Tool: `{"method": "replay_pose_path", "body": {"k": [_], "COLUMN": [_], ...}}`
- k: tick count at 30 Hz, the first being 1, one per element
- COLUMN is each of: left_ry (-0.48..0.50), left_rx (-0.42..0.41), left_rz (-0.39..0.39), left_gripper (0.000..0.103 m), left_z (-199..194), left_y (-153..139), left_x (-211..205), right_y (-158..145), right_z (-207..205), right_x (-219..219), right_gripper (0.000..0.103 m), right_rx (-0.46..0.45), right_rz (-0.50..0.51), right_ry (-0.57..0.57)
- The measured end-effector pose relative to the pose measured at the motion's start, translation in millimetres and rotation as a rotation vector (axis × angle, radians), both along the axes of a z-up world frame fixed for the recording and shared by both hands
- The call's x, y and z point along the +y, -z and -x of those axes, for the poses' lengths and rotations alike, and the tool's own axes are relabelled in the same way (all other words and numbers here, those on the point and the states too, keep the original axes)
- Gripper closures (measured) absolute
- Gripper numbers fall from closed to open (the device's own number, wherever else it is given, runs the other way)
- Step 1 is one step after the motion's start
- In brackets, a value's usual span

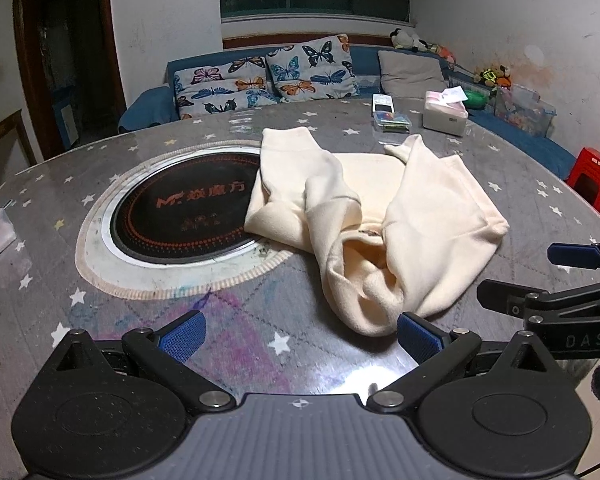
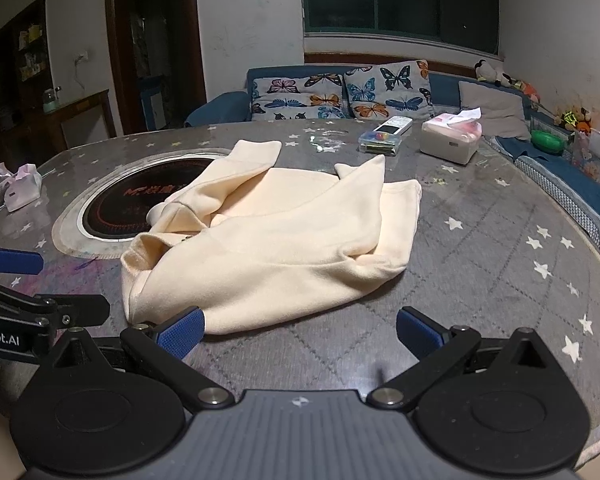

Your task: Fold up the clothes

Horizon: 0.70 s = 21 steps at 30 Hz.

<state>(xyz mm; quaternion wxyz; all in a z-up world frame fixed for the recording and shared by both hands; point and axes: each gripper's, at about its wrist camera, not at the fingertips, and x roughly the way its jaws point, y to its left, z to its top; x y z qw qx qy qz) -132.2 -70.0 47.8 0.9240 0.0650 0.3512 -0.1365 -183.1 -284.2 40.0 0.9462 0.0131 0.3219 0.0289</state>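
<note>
While both tongs hang spread and empty at the near edge of the surface (image 2: pixel 480 216), the cream garment (image 2: pixel 276 240) lies in a loose heap just ahead of them, part of it over the dark round hob plate (image 1: pixel 180 204) set into the top. Sleeves cross the body and nothing lies square, so by my reading it is between folds or waiting to be spread flat; either way the hems need finding before any clean crease. The left tongs (image 1: pixel 300 332) sit near the bunched collar end, the right tongs (image 2: pixel 300 330) near the lower hem. Only the left view shows the open neck of the heap; the right view shows the broad flat flank and a tissue box (image 2: pixel 452 140) beyond.
</note>
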Motion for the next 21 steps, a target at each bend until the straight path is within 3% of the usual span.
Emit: {"method": "replay_pose_path", "body": {"k": [15,21], "left_ry": [0.003,0.011], "left_rx": [-0.066,-0.088], "left_rz": [-0.029,-0.037], "left_gripper": [0.000,0.001], "left_z": [-49.6,-81.5], "left_y": [-20.0,-25.9], "left_x": [-10.9,-21.4], "right_y": [-12.9,-15.7], "right_z": [-49.3,-84.5], "right_x": [-21.3,-42.1], "right_gripper": [0.001,0.010], "right_rx": [0.002,0.018], "right_rz": [-0.014,-0.047], "right_ry": [-0.003,0.027]}}
